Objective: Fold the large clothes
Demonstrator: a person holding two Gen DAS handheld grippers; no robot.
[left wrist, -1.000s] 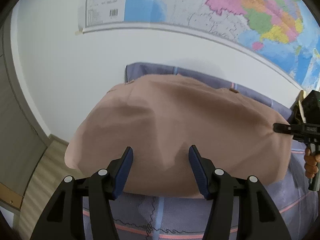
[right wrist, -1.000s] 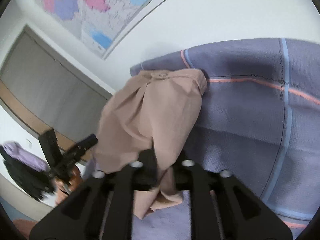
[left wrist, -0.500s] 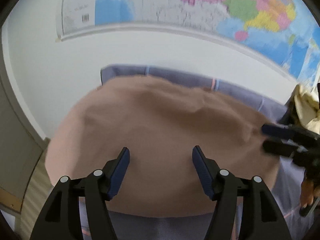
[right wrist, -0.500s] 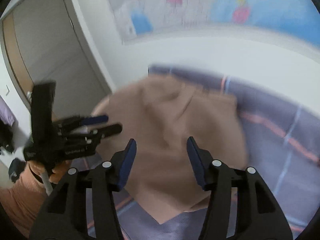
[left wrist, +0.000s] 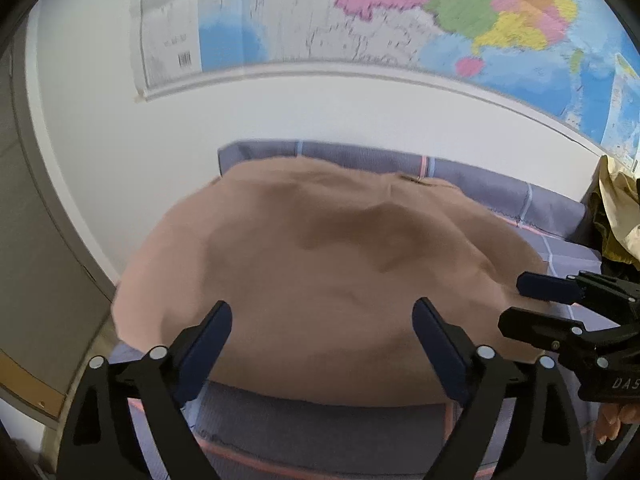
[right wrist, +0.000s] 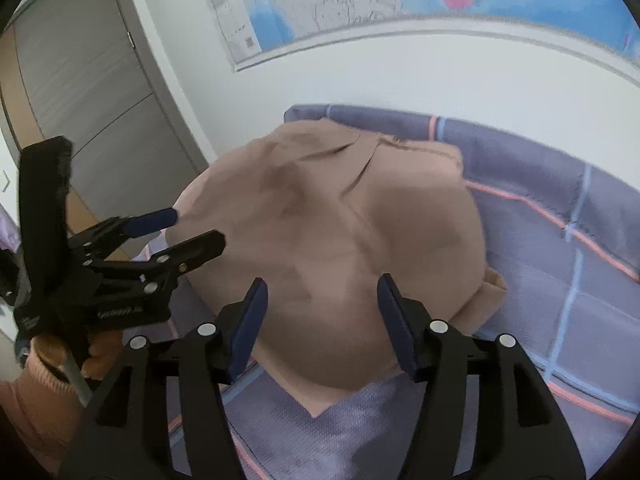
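We see a bed covered by a purple sheet [left wrist: 320, 436] crossed with pink and light-blue lines; in the right wrist view the sheet [right wrist: 560, 264] runs up to a white wall [left wrist: 280, 120]. Above the wall hangs a large coloured map [left wrist: 400, 12], and its lower left corner [right wrist: 304, 12] shows in the right wrist view too. To the left stands a grey door [right wrist: 80, 92] with a wooden edge.

On the sheet lies the tan garment [left wrist: 320, 276], a broad, slightly rumpled mass that fills the middle of both views. From the right wrist view the garment [right wrist: 340, 240] shows a seam or placket near its far end, and a folded corner pokes out at its right edge. Its near edge comes to a point on the sheet.

Our left gripper [left wrist: 322, 332] sits low over the near edge of the garment with its blue-padded fingers spread wide and nothing between them; the right wrist view shows this left gripper [right wrist: 188, 228] from the side, equally parted. Our right gripper [right wrist: 322, 312] is likewise spread apart above the cloth, empty, and appears at the right of the left wrist view [left wrist: 520, 304] beside the garment's edge.

At the far right hangs a pale yellowish cloth [left wrist: 618, 208].
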